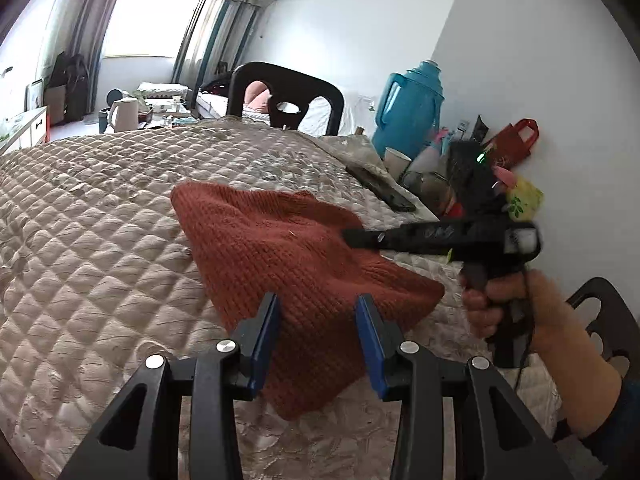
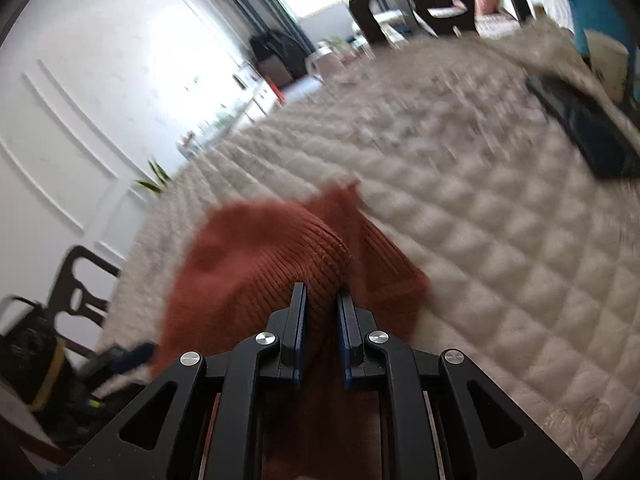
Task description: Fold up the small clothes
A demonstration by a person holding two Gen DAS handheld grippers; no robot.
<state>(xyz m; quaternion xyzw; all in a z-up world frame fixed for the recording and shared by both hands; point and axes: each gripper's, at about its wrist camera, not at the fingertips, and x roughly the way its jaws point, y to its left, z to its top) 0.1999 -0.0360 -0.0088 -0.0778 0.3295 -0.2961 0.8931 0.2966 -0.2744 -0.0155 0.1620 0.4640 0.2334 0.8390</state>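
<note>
A rust-red knitted garment [image 1: 296,264] lies on the quilted beige cover [image 1: 100,248]. My left gripper [image 1: 318,312] is open and empty, its blue pads just above the garment's near edge. In the left wrist view my right gripper [image 1: 352,238] reaches in from the right over the garment's far side, held by a hand. In the blurred right wrist view my right gripper [image 2: 322,296] is shut on a raised fold of the red garment [image 2: 256,256], lifting it off the cover [image 2: 480,240].
A dark phone [image 1: 380,188] lies on the cover to the right, also seen in the right wrist view [image 2: 588,136]. A blue thermos jug [image 1: 412,108], a paper cup [image 1: 396,160] and clutter stand by the wall. Black chairs [image 1: 288,96] stand behind and at the right.
</note>
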